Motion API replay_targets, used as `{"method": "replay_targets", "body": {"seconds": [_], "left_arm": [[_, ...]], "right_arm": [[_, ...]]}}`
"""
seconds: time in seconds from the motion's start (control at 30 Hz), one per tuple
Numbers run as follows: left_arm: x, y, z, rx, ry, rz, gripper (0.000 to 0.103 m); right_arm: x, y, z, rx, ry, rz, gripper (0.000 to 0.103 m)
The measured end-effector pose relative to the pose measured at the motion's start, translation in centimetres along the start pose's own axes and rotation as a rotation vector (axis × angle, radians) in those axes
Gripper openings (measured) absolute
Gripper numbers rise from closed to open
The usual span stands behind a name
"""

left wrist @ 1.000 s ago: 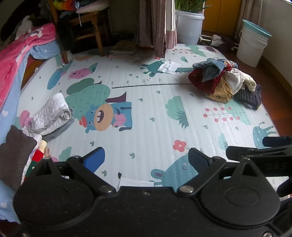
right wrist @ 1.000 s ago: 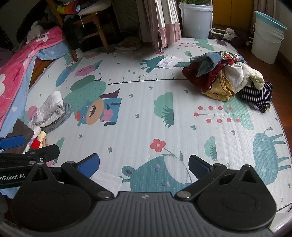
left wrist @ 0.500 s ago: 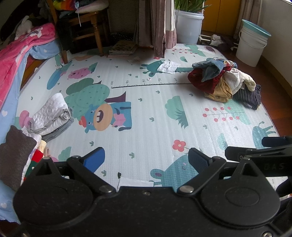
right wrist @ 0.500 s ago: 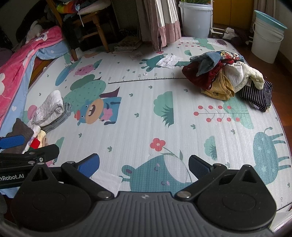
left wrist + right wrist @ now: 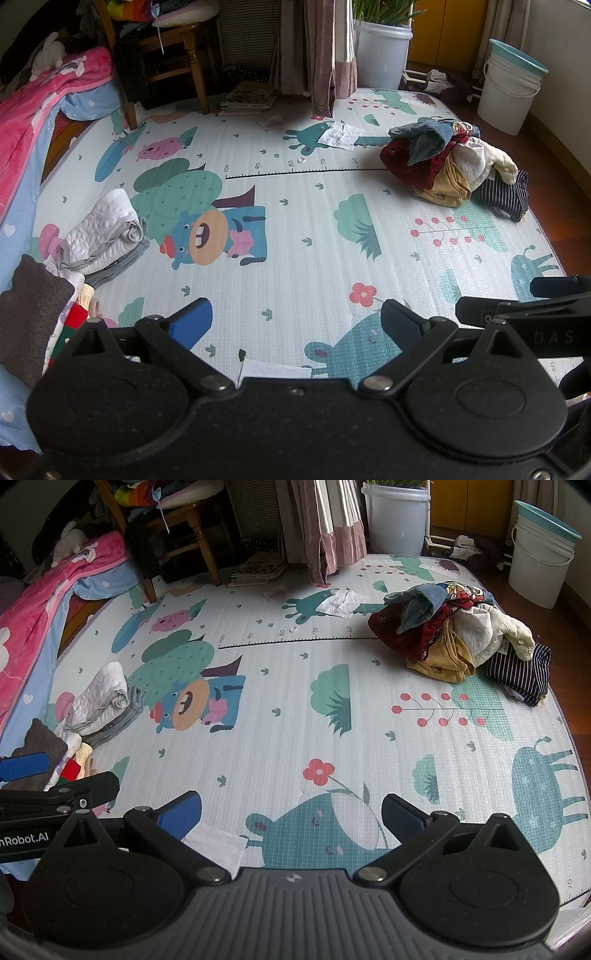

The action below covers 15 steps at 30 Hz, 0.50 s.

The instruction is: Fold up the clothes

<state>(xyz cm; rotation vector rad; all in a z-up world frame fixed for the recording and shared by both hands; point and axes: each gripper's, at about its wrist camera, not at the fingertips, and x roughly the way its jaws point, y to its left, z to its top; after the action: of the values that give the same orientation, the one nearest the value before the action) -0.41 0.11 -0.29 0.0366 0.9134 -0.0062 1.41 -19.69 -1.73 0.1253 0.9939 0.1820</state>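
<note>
A heap of unfolded clothes (image 5: 454, 166) (image 5: 458, 635) lies at the far right of the cartoon play mat (image 5: 295, 229) (image 5: 280, 709): red, denim, yellow, cream and striped pieces. Folded clothes (image 5: 99, 236) (image 5: 99, 701) are stacked at the mat's left edge, a white quilted piece on top. My left gripper (image 5: 295, 325) hovers open over the mat's near part, holding nothing. Beside it, my right gripper (image 5: 291, 814) is open too, with nothing between its blue pads. Each gripper shows at the edge of the other's view.
A pink and blue blanket (image 5: 26, 122) hangs at the left. A wooden chair (image 5: 173, 48), a curtain (image 5: 321, 51), books (image 5: 247, 98) and a white planter bucket (image 5: 380, 48) stand at the back. Another bucket (image 5: 509, 92) is far right. White paper (image 5: 218, 845) lies near the grippers.
</note>
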Motion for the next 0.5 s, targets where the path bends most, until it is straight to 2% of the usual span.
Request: {"method": "replay_targets", "body": {"seconds": [0.3,0.4,0.5], "left_arm": [[-0.4,-0.3,0.7,0.003,-0.019,0.015,0.099],[-0.7,-0.3,1.6,-0.033,-0.034,-0.041,0.099],[-0.7,-0.5,3.0,-0.094,-0.030,-0.141,0.099]], "right_arm": [[0.0,-0.2,0.6,-0.009,0.003,0.012,0.103],[-0.8,-1.1,2.2,-0.024,-0.025,0.000,0.103],[-1.9,-2.4,4.3,-0.049,-0.070,-0.025,0.103]]}}
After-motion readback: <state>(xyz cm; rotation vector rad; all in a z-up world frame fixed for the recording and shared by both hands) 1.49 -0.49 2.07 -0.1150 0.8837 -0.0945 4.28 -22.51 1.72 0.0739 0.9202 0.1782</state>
